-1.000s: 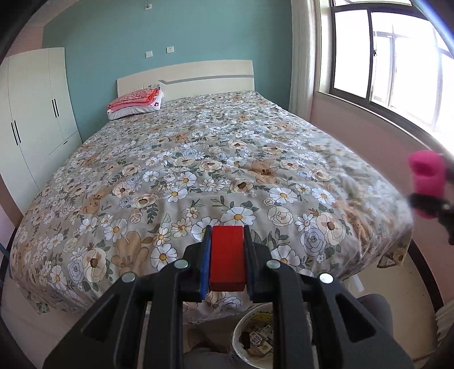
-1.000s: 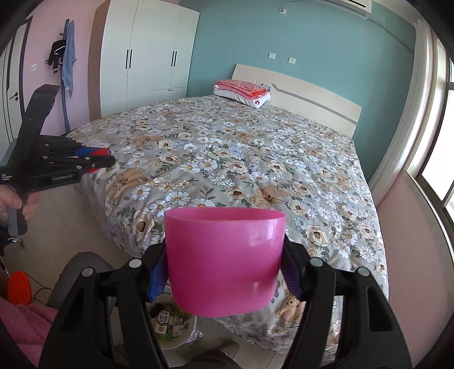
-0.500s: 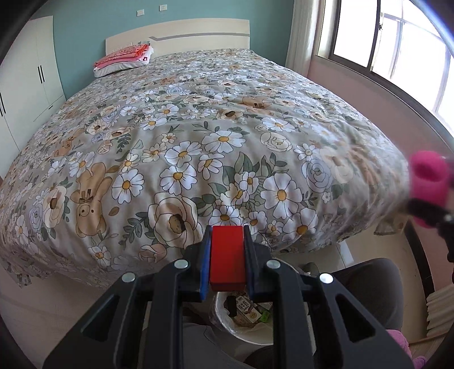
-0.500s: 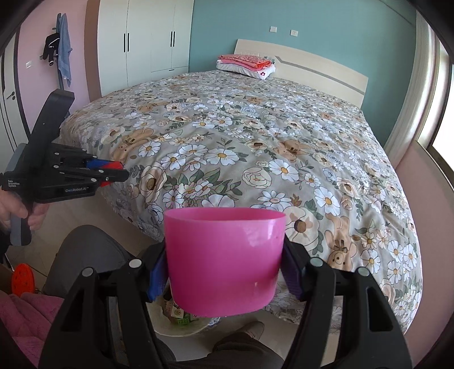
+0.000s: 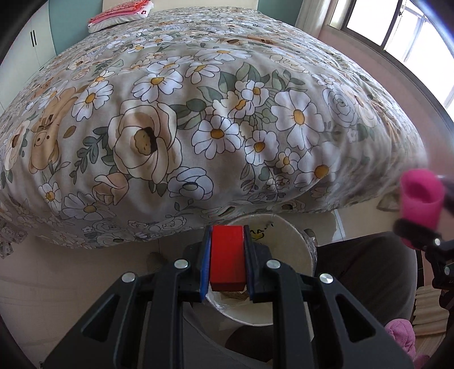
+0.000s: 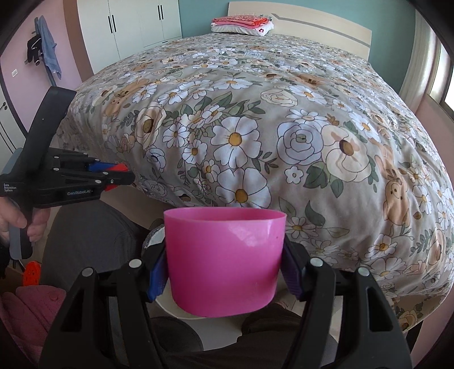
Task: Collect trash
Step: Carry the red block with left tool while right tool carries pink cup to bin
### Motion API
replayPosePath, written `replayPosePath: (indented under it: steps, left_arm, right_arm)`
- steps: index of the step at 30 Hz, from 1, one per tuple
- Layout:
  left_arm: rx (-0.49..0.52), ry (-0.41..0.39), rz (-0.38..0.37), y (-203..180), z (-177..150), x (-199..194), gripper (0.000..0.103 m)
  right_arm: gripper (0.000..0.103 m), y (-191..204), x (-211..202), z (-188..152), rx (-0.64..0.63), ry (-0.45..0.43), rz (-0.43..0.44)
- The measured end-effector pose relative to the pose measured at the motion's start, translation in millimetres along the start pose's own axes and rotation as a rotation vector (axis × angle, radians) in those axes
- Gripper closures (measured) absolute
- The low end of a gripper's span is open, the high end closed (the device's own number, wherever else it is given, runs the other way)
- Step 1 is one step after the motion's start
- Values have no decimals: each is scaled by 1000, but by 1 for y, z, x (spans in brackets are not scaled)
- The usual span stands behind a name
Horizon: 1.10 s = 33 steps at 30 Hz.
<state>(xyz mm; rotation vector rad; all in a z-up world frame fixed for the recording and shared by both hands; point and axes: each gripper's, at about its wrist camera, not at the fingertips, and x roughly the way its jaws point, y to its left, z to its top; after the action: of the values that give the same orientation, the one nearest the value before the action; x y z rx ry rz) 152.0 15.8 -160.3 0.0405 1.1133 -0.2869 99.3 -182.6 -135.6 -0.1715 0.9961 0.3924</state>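
A block [image 5: 227, 257] is held between the fingers of the left tool [image 5: 227, 264], above a bin [image 5: 286, 255] that stands on the floor [image 5: 56, 278] just before the foot of the bed [image 5: 198, 113]. A cup [image 6: 224, 258] is gripped in the right tool [image 6: 224, 272], to the right of the left tool and likewise before the bed's edge. Folded bedding [image 6: 241, 24] is stacked at the bed's far end against the headboard [image 6: 320, 22], and a wardrobe [image 6: 127, 25] stands to the bed's left.

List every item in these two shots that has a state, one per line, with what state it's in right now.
Left gripper: jaws shut on the red block, over the bin.
Right gripper: jaws shut on the pink cup, which is upright.
Trash bin: open, no lid, lined with a bag, on the floor by the bed.
Wardrobe doors: closed.
Quilt: spread over the bed.
Red cloth: folded on the pillow.
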Motion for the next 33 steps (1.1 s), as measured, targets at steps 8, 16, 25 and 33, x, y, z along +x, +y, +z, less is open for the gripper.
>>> replayPosePath:
  steps: [8,16,25,33]
  left_arm:
    - [-26,88,-28,-3,-18,38,81]
    - [-79,205,-80,-2,-34,85,81]
    - [-122,303,-88,-2,-46,133,81]
    - [-130,383,-47,-1,-53,174,81]
  right_arm:
    - [37,5,39,-18,18,82,34]
    - [37,6,80,-33,59,162,79]
    - [37,13,135,-45,81,254,115]
    - [37,13,180,-53,105,333,125]
